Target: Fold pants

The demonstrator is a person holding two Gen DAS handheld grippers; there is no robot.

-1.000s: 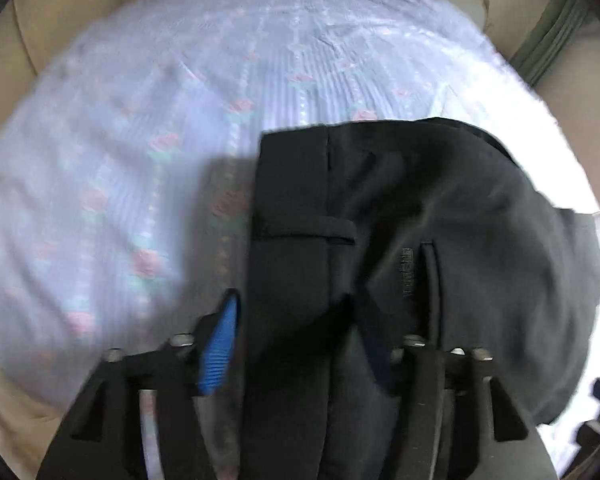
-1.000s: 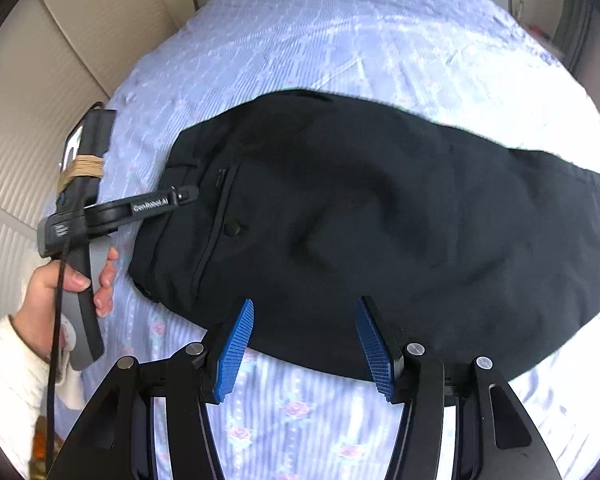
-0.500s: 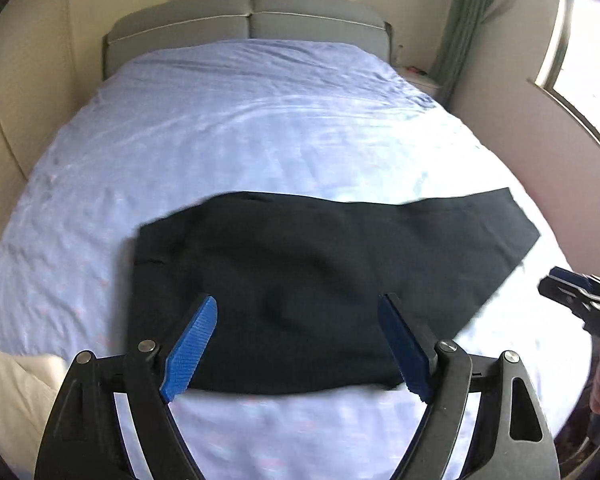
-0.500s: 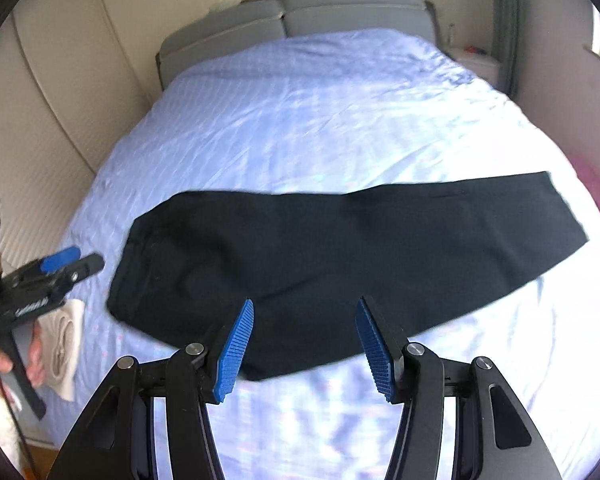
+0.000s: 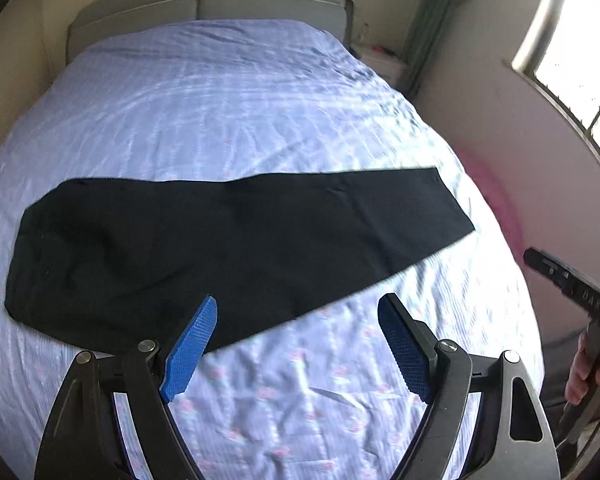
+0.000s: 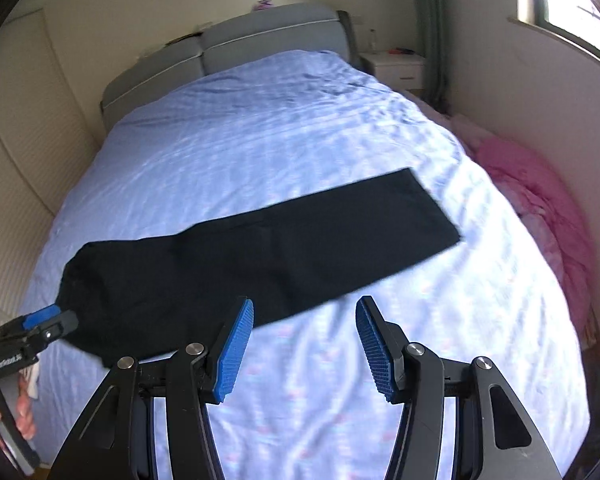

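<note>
The pants (image 5: 228, 248) lie flat on the bed (image 5: 236, 112), near its foot, long axis running left to right across it. The wide waist end sits at the left edge of the sheet; the narrow hem end points right and slightly far, toward the window (image 5: 576, 80) wall. They look folded leg on leg, though the dark cloth hides the seams.

The left gripper (image 5: 298, 344) hovers over the near edge of the pants, above bare sheet. Its jaws have just been opening and stand wide apart, released, with nothing between the blue pads (image 5: 190, 354).

The right gripper (image 6: 305, 348) hangs further right, also above the sheet, just near of the pants. Its jaws stand moderately apart, gripping nothing and touching nothing. A pink blanket (image 6: 540, 216) lies bunched beside the bed at far right.
</note>
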